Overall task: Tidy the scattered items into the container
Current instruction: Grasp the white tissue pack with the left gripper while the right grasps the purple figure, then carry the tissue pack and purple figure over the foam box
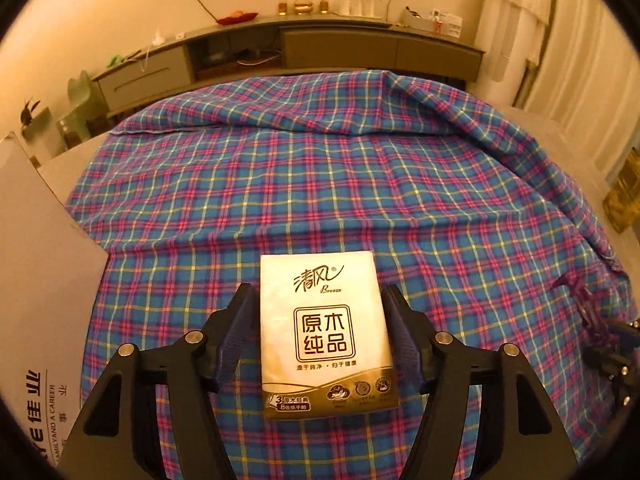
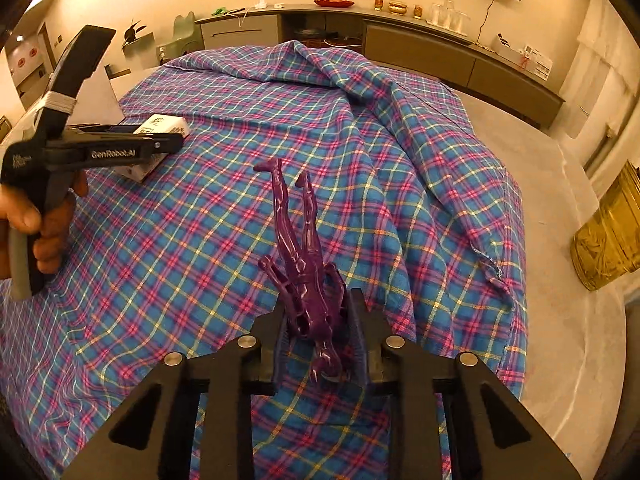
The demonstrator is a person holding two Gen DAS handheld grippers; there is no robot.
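We see a plaid cloth over the table, a cabinet behind.

1 tissue pack, 1 purple figurine, 1 cardboard box, 2 hand-held grippers

Tissue pack: white/gold, flat, printed face up, clamped at both long edges. Purple figurine: glossy plastic, torso pinched, legs pointing away. White cardboard box: at cloth's left edge.
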